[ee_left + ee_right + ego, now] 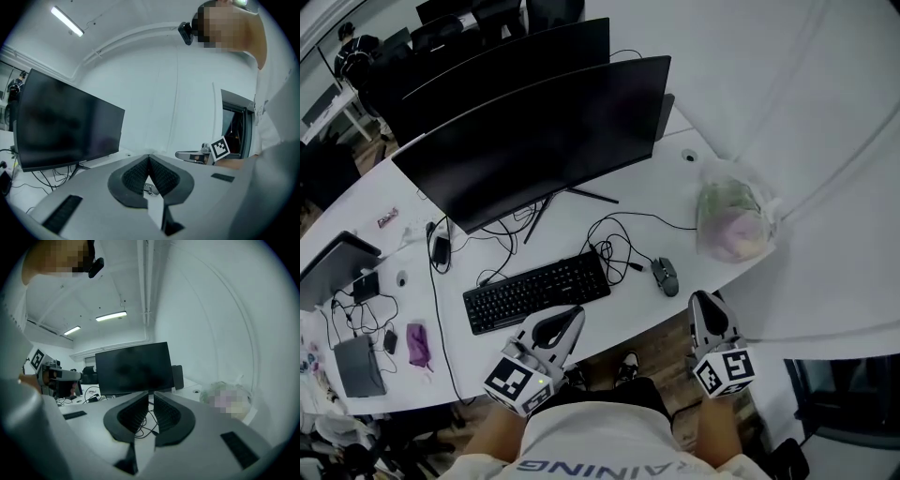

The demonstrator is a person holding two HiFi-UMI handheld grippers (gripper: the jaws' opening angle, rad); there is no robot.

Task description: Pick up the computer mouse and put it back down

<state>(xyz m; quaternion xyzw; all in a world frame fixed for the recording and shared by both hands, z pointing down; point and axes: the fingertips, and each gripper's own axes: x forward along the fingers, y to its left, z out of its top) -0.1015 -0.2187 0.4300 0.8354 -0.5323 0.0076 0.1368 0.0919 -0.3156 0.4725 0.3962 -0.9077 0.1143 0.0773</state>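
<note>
Okay, working from closest outward. Holding two grey two-jaw tools low at the front edge of the curved white desk (675, 169). On the left gripper (570, 317), ribbed black pads pressed together at the tips, gripping nothing, parked just in front of the flat black keyboard (536, 292). Same deal on the right gripper (704, 299): squeezed down to a hairline slit, also empty.

Just past the right one's tip and a touch to its left, spotting the small dark grey computer mouse (665, 276), flat on the desk, near the gripper but not touching it, off the keyboard's right end. Following its lead back into a messy loop of thin black cables (614, 246) behind the keyboard and mouse.

Further right, near the desk edge, seeing a crinkly clear plastic bag (731, 221) stuffed with something pale; can't tell what. Off to the left, a little purple pouch (416, 343) lying flat.

Beyond all that, facing a big curved black monitor (544, 141) on a thin-legged stand, screen dark, with a second dark monitor (534, 52) right behind it.
</note>
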